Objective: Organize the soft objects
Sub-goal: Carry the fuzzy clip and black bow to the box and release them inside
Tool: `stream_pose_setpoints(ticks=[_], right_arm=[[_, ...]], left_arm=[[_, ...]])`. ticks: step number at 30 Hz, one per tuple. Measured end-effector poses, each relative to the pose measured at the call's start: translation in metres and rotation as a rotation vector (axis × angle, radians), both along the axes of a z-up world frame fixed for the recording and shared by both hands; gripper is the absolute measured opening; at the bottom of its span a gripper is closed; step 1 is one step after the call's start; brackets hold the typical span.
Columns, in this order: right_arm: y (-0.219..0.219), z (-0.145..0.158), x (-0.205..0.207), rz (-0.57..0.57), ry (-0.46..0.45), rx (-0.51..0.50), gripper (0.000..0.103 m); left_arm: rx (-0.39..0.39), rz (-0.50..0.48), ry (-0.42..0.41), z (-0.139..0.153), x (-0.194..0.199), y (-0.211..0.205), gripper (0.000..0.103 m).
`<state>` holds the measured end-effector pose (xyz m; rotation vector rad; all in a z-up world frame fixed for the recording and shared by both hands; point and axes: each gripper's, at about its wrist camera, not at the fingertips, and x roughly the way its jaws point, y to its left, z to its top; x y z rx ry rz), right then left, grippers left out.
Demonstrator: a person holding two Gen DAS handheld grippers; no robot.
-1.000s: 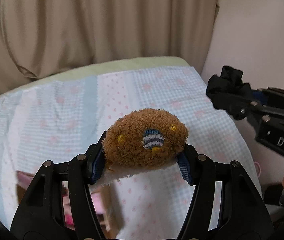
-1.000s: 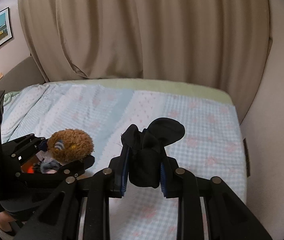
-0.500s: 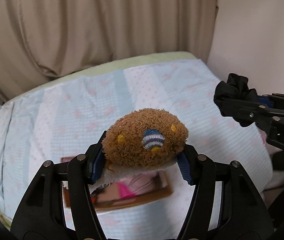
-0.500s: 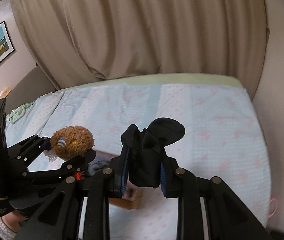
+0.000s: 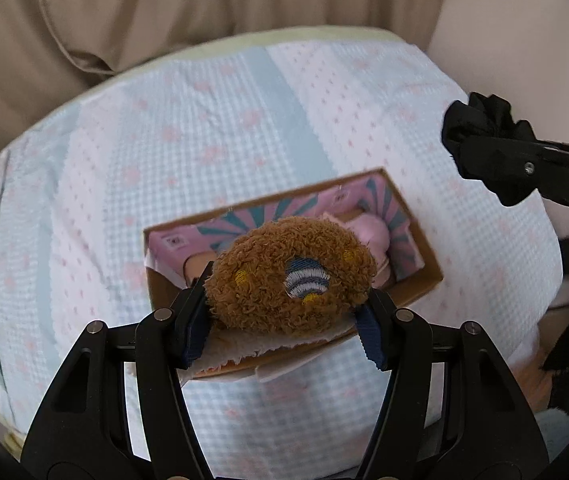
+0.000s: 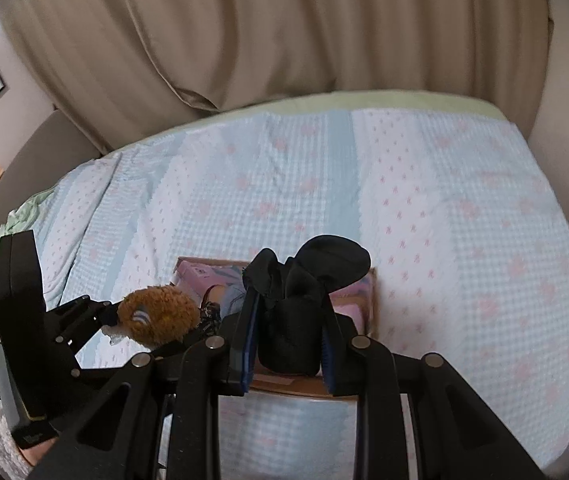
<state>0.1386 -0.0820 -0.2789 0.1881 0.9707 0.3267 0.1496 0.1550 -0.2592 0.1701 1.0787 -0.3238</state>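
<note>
On the bed (image 5: 212,128) a cardboard box (image 5: 420,280) lies crosswise, directly beneath the left hand-held gripper (image 5: 284,320) clamping a brown plush toy (image 5: 288,276); the right hand-held gripper (image 6: 288,344) clamps a black cloth (image 6: 300,300) above its right end.

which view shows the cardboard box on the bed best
The left wrist view: the cardboard box shows most of its rim and its pink lining, though the brown plush toy covers the middle. In the right wrist view the black cloth and gripper hide most of the box.
</note>
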Motion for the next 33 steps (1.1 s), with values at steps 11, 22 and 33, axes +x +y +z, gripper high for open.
stream_pose_setpoints(ticks=[11,22,33], right_arm=[[0.034,-0.059,0.035,-0.003,0.158,-0.045,0.024],[0.05,-0.108,0.078,0.032,0.262,0.01,0.024],[0.046,-0.127,0.096,0.014,0.331,0.063,0.092]], left_arm=[[-0.03,-0.098,0.143,-0.062,0.019,0.004,0.059],[0.038,-0.167,0.216,-0.12,0.041,0.005,0.059],[-0.065,-0.197,0.299,-0.131,0.046,0.007,0.103]])
